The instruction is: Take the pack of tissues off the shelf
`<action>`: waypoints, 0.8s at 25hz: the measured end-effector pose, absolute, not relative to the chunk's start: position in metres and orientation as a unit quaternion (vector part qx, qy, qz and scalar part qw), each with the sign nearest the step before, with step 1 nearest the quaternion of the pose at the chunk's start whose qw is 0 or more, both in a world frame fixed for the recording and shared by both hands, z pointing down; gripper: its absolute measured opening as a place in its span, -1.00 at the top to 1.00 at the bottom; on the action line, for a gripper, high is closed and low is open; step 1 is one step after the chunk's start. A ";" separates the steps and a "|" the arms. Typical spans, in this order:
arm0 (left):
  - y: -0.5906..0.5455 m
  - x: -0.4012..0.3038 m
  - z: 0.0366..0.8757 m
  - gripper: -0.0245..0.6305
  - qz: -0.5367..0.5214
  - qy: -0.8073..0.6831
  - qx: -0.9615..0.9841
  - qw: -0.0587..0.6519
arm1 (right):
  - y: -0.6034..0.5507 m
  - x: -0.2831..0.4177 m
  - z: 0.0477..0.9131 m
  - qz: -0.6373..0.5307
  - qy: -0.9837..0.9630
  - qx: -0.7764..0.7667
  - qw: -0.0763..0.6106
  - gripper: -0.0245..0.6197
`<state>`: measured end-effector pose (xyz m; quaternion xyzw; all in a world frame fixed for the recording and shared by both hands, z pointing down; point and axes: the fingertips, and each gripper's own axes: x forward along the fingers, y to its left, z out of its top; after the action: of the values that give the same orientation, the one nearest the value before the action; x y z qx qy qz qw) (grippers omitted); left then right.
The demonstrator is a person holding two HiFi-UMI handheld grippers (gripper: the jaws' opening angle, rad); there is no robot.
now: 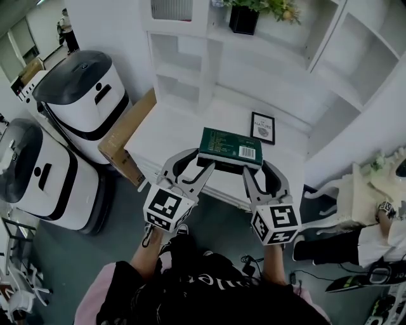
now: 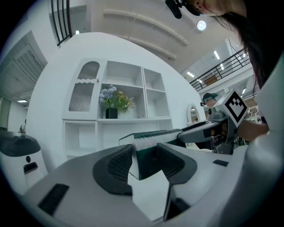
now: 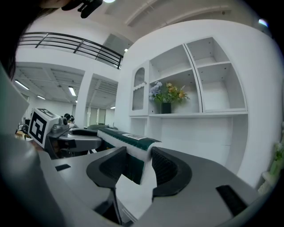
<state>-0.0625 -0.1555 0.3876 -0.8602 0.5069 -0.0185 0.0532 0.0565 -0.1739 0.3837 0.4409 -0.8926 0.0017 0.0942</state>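
Note:
The pack of tissues (image 1: 230, 147) is a flat dark green pack with a white barcode label. It is lifted over the front edge of the white counter (image 1: 171, 130). My left gripper (image 1: 204, 162) is shut on its left end and my right gripper (image 1: 255, 168) on its right end. In the left gripper view the pack (image 2: 151, 135) sits between the dark pads of my left gripper (image 2: 145, 155), with the right gripper (image 2: 208, 131) on its far end. The right gripper view shows the pack (image 3: 126, 139) pinched in my right gripper (image 3: 139, 162).
A small framed picture (image 1: 262, 127) lies on the counter behind the pack. A potted plant (image 1: 244, 19) stands on the shelf unit above. Two white machines (image 1: 82, 95) and a cardboard box (image 1: 124, 136) stand at left. A person's leg (image 1: 342, 244) and a white chair (image 1: 368, 184) are at right.

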 end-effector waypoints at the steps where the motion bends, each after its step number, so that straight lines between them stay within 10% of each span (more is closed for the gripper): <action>1: -0.147 -0.056 0.389 0.36 -0.019 0.510 -0.858 0.052 | -0.166 0.062 0.385 0.002 -0.894 0.438 0.094 0.29; 20: -0.047 -0.014 0.429 0.36 -0.045 0.534 -0.844 0.025 | -0.073 0.103 0.427 0.017 -0.907 0.409 0.096 0.29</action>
<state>-0.0141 -0.0474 0.4287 -0.8440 0.5339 -0.0453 0.0247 0.1033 -0.0731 0.4271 0.4095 -0.9071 0.0169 0.0958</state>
